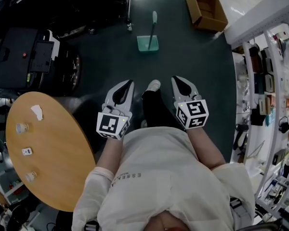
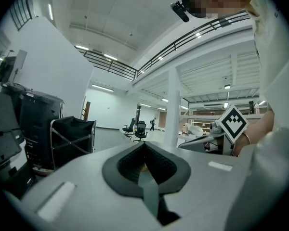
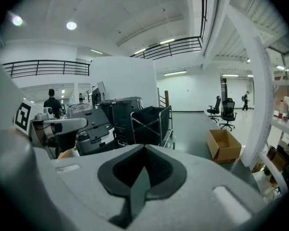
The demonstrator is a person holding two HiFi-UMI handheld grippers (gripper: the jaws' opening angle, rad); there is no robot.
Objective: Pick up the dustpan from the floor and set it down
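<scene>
While the green dustpan (image 1: 148, 43) stands on the floor well ahead, out of reach, left gripper (image 1: 129, 83) and right gripper (image 1: 175, 79) wait at waist level; both pinched together, empty; approach probably next.

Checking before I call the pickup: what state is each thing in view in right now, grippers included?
left gripper: shut, empty.
right gripper: shut, empty.
dustpan: on the floor ahead of both grippers, handle raised, untouched.
cardboard box: on the floor, top open, looks empty.
round table: bears a few small items near its left edge.
</scene>
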